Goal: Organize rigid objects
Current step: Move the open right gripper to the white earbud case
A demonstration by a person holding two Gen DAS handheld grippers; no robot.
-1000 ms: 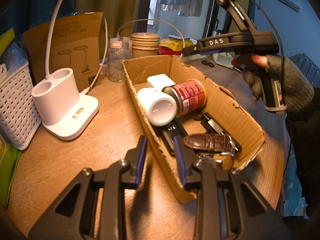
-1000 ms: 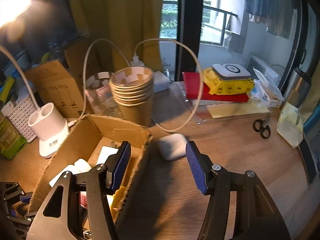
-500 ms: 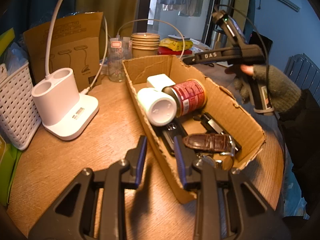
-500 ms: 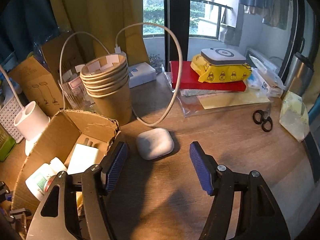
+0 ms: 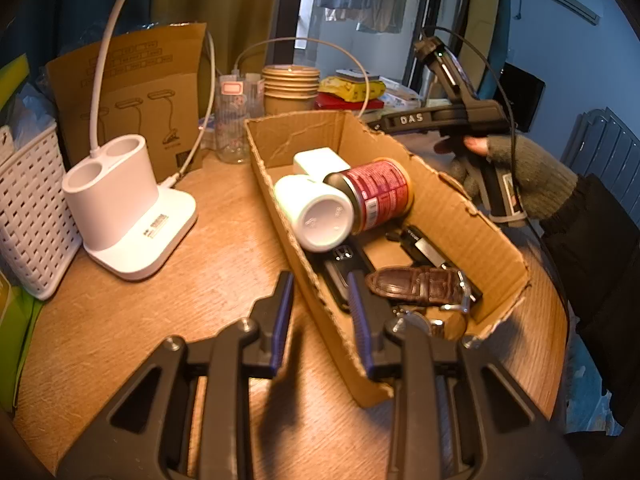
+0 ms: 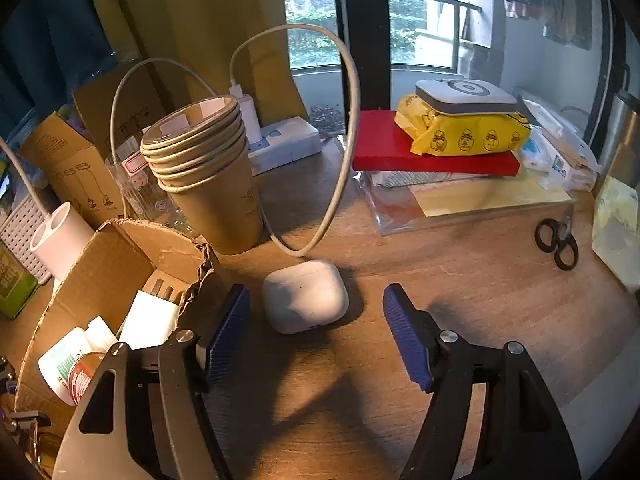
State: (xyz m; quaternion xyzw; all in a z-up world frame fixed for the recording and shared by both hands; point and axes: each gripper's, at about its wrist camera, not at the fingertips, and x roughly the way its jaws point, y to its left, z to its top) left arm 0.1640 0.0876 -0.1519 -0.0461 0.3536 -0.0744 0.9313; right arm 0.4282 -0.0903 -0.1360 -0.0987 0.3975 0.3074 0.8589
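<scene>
Your right gripper [image 6: 316, 320] hangs low over the wooden table [image 6: 500, 320], its blue-padded jaws opening, with the white earbud case [image 6: 305, 296] lying on the table just ahead of the tips, clear of both pads and closer to the left one. A looping white cable [image 6: 344, 152] touches down just behind the case, beside a stack of paper cups [image 6: 204, 172]. Farther back, a red book [image 6: 400, 148] carries a yellow packet, and black scissors [image 6: 558, 240] lie well off to the right.

Your left gripper [image 5: 320, 312] is pinching the near wall of the cardboard box [image 5: 452, 208], one pad outside and one inside. Within the box lie a white bottle [image 5: 316, 216] and a red-labelled can [image 5: 376, 196] on their sides, touching, a white adapter [image 5: 320, 160] behind them, and a brown leather watch strap [image 5: 416, 286] at the near end. A white two-hole stand [image 5: 116, 196] sits left of the box, near a white basket [image 5: 32, 216].
</scene>
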